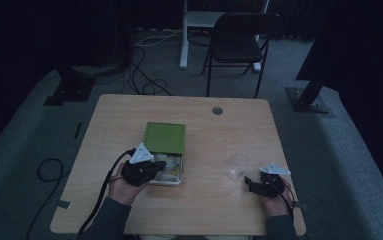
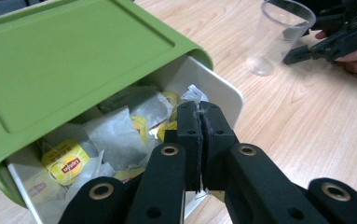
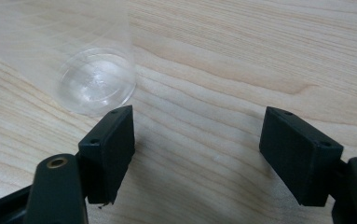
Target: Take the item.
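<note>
A green box (image 1: 164,136) (image 2: 64,60) sits mid-table with its white drawer (image 1: 179,176) (image 2: 223,91) pulled out toward me. The drawer holds several paper tea bags (image 2: 115,135), some with yellow tags (image 2: 66,161). My left gripper (image 1: 160,166) (image 2: 198,109) is over the drawer's near right corner, shut on a thin white edge and thread of a tea bag (image 2: 194,93). A clear plastic cup (image 1: 238,166) (image 2: 278,37) (image 3: 92,79) stands upright to the right. My right gripper (image 1: 251,182) (image 2: 302,53) (image 3: 197,128) rests low just beside the cup, open and holding nothing.
The wooden table (image 1: 204,210) has a round cable hole (image 1: 217,110) near its far edge. A black folding chair (image 1: 239,40) stands beyond the table. Cables (image 1: 144,80) lie on the floor.
</note>
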